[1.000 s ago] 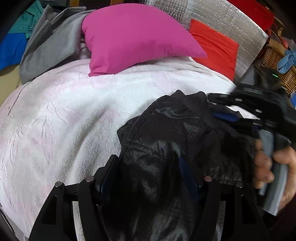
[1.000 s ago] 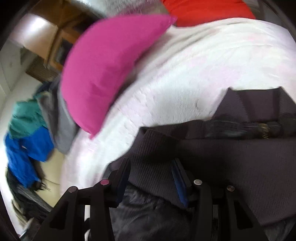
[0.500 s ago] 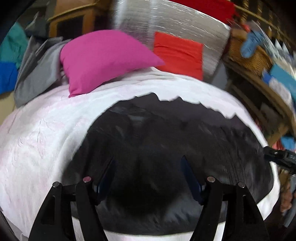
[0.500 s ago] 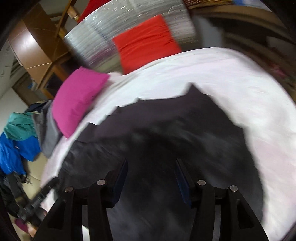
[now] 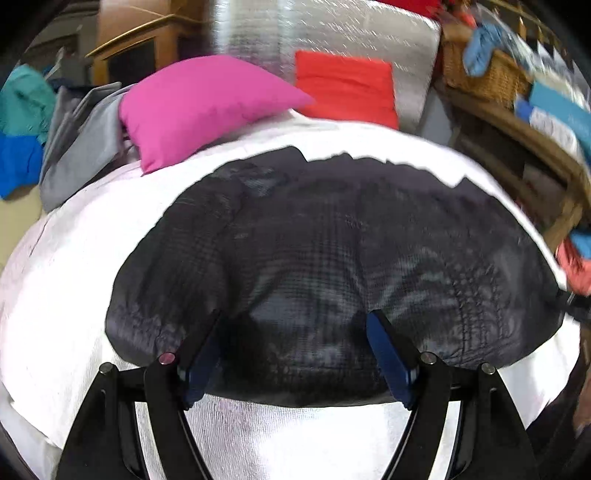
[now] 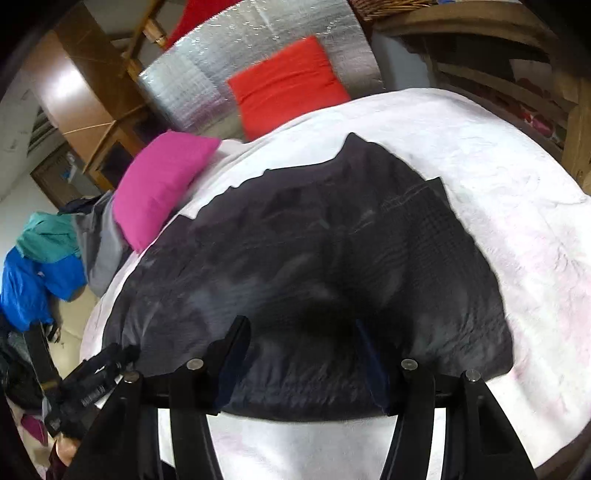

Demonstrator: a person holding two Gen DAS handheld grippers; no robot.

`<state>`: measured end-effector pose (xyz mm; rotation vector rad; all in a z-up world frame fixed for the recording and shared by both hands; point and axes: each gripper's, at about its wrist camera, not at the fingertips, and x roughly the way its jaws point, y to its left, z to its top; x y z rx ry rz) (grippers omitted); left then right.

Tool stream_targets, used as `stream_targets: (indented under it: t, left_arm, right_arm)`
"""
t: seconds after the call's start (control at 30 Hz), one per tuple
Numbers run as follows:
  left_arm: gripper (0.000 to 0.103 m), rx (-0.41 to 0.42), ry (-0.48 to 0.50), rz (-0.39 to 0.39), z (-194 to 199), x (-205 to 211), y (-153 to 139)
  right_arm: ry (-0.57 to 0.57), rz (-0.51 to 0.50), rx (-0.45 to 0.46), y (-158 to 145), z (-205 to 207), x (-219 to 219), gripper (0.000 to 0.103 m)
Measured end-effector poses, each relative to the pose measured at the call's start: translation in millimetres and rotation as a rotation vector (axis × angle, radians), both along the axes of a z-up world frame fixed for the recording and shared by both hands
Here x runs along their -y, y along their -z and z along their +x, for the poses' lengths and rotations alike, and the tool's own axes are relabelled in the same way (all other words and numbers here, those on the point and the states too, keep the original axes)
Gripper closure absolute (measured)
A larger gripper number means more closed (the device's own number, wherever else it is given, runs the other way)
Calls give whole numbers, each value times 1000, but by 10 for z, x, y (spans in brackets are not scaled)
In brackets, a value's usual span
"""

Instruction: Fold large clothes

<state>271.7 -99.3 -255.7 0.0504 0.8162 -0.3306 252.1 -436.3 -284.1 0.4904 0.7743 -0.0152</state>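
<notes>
A large black quilted jacket (image 5: 332, 258) lies spread flat on the white bed cover (image 5: 74, 277); it also shows in the right wrist view (image 6: 314, 258). My left gripper (image 5: 295, 332) is open and empty, its fingers over the jacket's near hem. My right gripper (image 6: 301, 332) is open and empty, also over the near hem. The left gripper's body (image 6: 92, 384) shows at the lower left of the right wrist view. The right gripper's tip (image 5: 572, 302) shows at the right edge of the left wrist view.
A pink pillow (image 5: 203, 107) and a red cushion (image 5: 347, 92) lie at the head of the bed against a silver panel (image 5: 332, 33). Grey, teal and blue clothes (image 5: 74, 129) pile at the left. A wooden shelf with a wicker basket (image 5: 484, 70) stands at the right.
Both grippers let go of the bunched jacket and pulled back. The jacket now lies spread flat on the bed, and the two grippers have moved apart.
</notes>
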Motion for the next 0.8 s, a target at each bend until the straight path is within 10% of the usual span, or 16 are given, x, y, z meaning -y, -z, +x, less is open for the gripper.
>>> stream_targets:
  t: [0.2,0.8]
  left_arm:
    - [18,30,-7,157,-32,115,143]
    - [16,53,-9,188,-52,106,153]
  right_arm:
    - [15,-57,-32,-15,7,-92,40]
    - [175,-105,-57,-85,-150,76,34]
